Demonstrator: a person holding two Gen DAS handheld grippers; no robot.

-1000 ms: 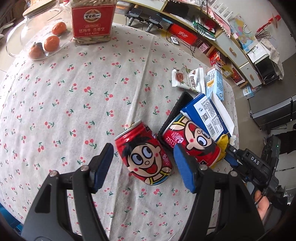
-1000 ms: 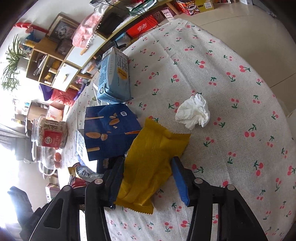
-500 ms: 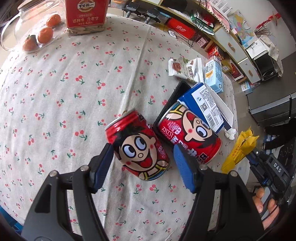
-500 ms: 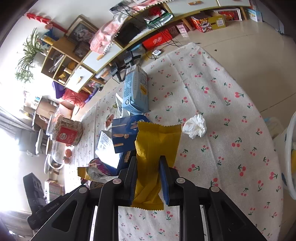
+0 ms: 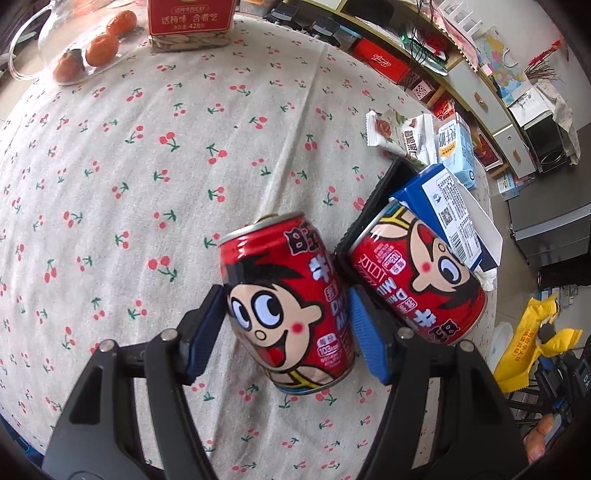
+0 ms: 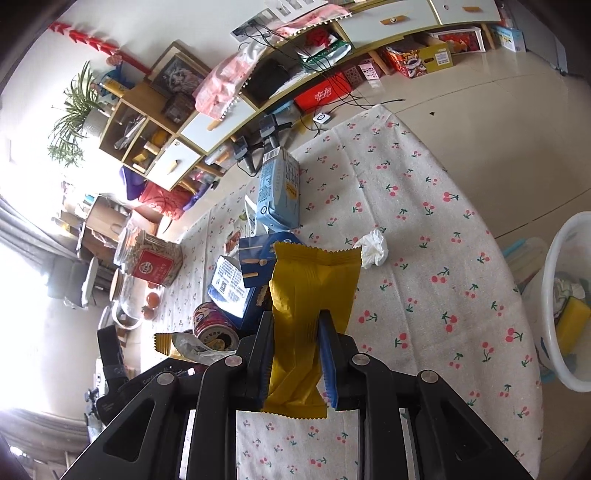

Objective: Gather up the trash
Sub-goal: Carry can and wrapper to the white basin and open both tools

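My left gripper (image 5: pixel 286 338) is shut on a red cartoon can (image 5: pixel 288 306), its blue pads against both sides. A second red can (image 5: pixel 413 280) lies just right of it against a blue box (image 5: pixel 443 210). My right gripper (image 6: pixel 295 354) is shut on a yellow snack wrapper (image 6: pixel 310 291) and holds it above the table; the wrapper also shows at the right edge of the left wrist view (image 5: pixel 524 343). A crumpled white tissue (image 6: pixel 373 249) lies on the cherry-print tablecloth (image 6: pixel 424 280).
A white bin (image 6: pixel 557 295) with trash stands on the floor right of the table. A light blue milk carton (image 6: pixel 279 192), a white snack packet (image 5: pixel 402 138), a glass jar with red label (image 5: pixel 192 22) and a glass bowl with oranges (image 5: pixel 85 51) sit on the table.
My left gripper moved forward and closed on the near red can. My right gripper closed on the yellow wrapper and lifted it off the table toward the right.
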